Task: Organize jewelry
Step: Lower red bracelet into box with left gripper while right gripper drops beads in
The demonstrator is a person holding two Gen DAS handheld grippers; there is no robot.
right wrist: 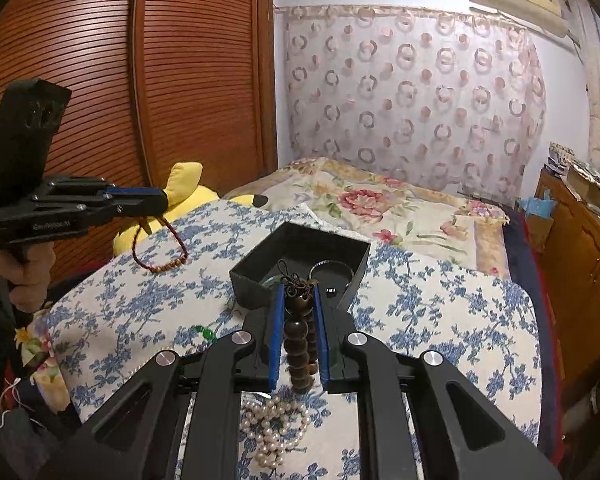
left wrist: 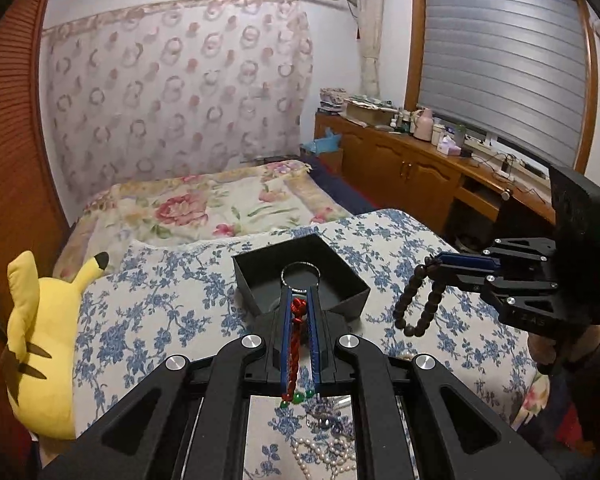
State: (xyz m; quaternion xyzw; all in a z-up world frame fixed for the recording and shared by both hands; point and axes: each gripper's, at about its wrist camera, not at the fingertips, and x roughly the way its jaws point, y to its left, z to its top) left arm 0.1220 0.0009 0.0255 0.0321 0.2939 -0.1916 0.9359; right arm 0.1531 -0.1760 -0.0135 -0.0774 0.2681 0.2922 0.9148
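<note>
An open black box sits on the blue-flowered cushion and holds a silver bangle. My left gripper is shut on a red cord bracelet whose loop with tan beads hangs below it, left of the box. My right gripper is shut on a dark wooden bead bracelet, held in the air just before the box. A pearl necklace and green beads lie on the cushion near me.
A yellow plush toy lies at the cushion's left edge by the wooden wardrobe. A flowered bed stretches behind the box. A wooden sideboard with clutter stands at the right.
</note>
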